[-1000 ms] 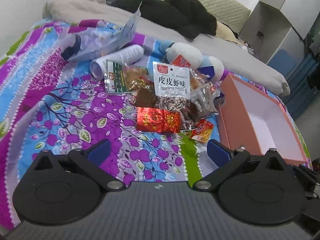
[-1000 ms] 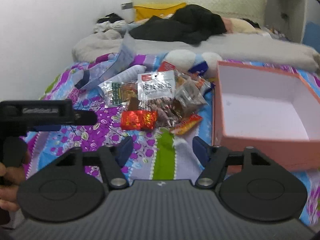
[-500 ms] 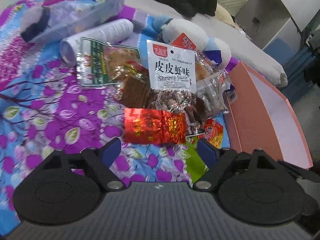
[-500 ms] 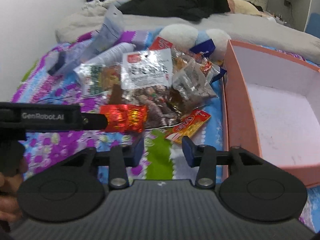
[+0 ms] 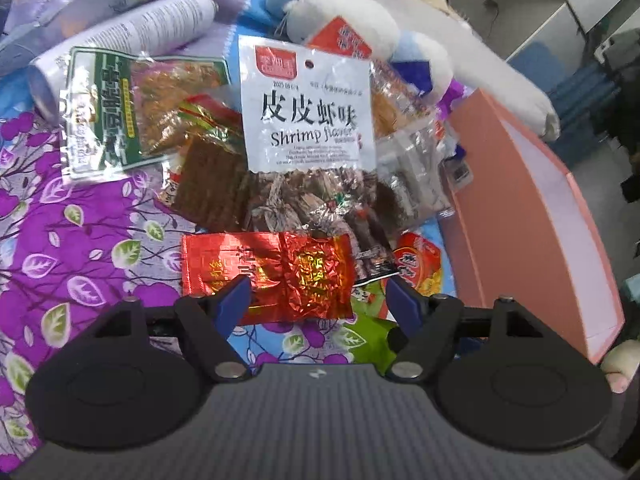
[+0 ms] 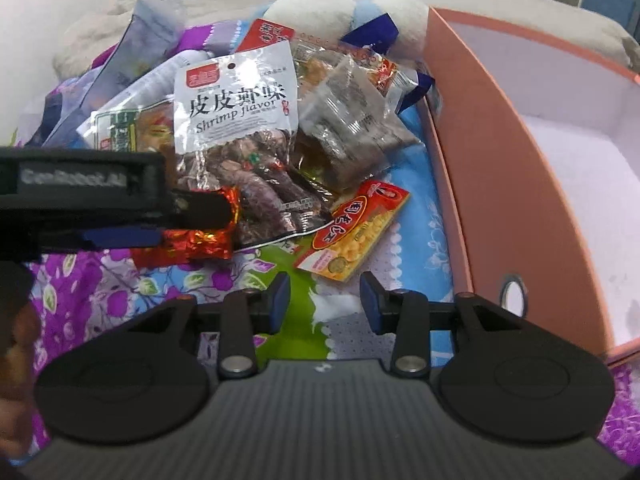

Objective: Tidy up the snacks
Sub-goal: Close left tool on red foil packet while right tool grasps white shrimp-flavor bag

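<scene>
Snack packets lie heaped on a purple flowered bedspread [image 5: 80, 248]. A red foil packet [image 5: 272, 276] lies at the near edge of the heap, between the fingers of my left gripper [image 5: 318, 296]. Its jaws are closing, but the right pad stands clear of the foil. From the right wrist that packet [image 6: 196, 240] shows under the left gripper's black housing [image 6: 80, 184]. My right gripper [image 6: 324, 300] is open at a narrow gap with only bedspread between its fingers. A yellow and red packet [image 6: 356, 232] lies just ahead of its tips. A white shrimp-flavour bag [image 5: 308, 108] tops the heap.
An open pink box [image 6: 480, 160] with a white inside stands right of the heap. A green-labelled bag [image 5: 104, 112], clear packets [image 5: 412, 168], a rolled white tube [image 5: 132, 40] and a white and blue plush toy [image 5: 340, 20] lie behind. A hand [image 6: 16, 340] shows at the left.
Both grippers came down and forward to the snack heap, and both sets of jaws narrowed. The left fingers now straddle the red foil packet.
</scene>
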